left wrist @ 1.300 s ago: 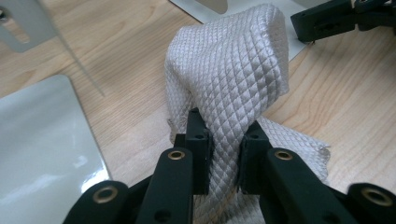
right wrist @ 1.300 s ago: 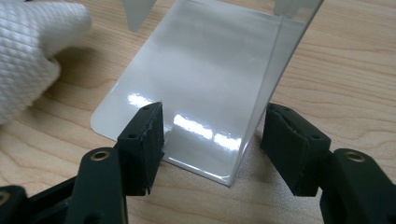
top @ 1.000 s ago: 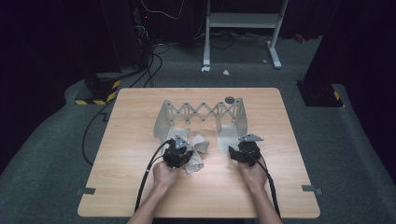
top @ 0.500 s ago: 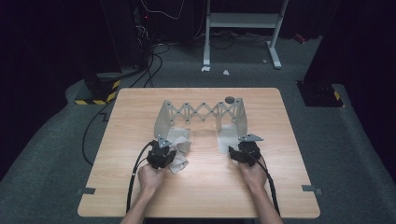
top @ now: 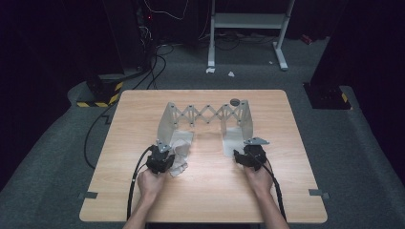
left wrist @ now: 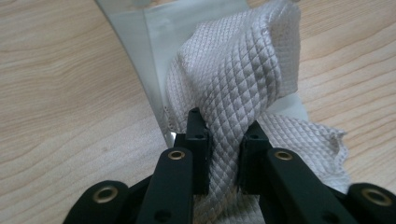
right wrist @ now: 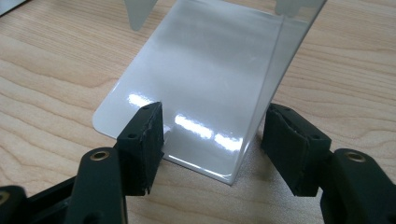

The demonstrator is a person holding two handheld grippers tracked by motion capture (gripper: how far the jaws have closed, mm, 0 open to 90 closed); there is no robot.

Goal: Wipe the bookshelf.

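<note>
A white quilted cloth [top: 180,157] lies crumpled on the wooden table [top: 286,191], partly on the left foot plate [left wrist: 154,42] of a metal scissor rack [top: 210,114]. My left gripper [top: 162,157] is shut on a bunched fold of the cloth [left wrist: 238,70], which rises between its jaws [left wrist: 224,135]. My right gripper [top: 246,153] rests at the near edge of the rack's right foot plate [right wrist: 205,70]. It [right wrist: 212,135] stands open, its jaws on either side of the plate's corner and not touching it.
A small dark round object [top: 235,101] sits on the table behind the rack. Black cables [top: 136,176] trail from both grippers toward the near edge. Beyond the table are a white stand [top: 248,21] and floor cables [top: 157,52].
My left gripper has moved left and slightly toward the person, dragging the cloth with it. The right gripper has stayed where it was.
</note>
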